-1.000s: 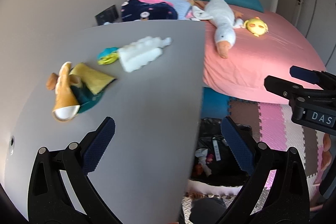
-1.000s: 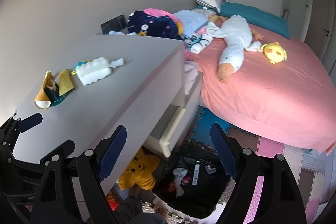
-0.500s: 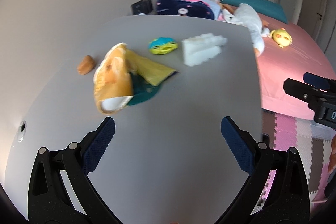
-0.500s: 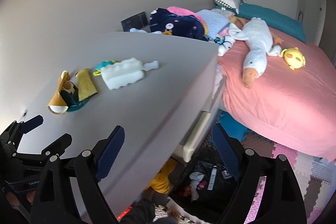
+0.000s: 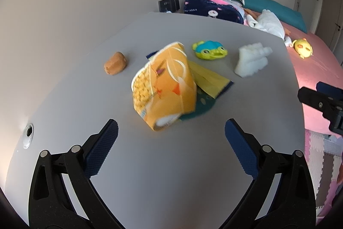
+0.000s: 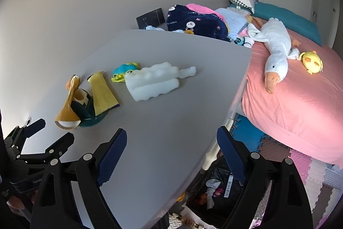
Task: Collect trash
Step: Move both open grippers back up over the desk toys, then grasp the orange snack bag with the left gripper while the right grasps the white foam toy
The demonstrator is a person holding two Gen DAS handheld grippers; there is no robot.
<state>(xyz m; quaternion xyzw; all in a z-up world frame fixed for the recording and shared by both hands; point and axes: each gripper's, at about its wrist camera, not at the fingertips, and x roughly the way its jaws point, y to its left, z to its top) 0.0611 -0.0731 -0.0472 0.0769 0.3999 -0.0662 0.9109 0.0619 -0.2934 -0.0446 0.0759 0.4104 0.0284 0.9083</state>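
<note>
While both tools hang over the grey table [image 5: 163, 175], the left gripper [image 5: 171, 138] gapes wide and empty, the orange wrapper [image 5: 165, 87] at frame centre just beyond its tips; the right gripper [image 6: 171, 153], also wide and empty, faces white foam [image 6: 154, 83] mid-frame.

A grey table [image 6: 171, 121] stands beside a pink-sheeted bed [image 6: 300, 104], beige walls [image 6: 64, 3] behind.
</note>
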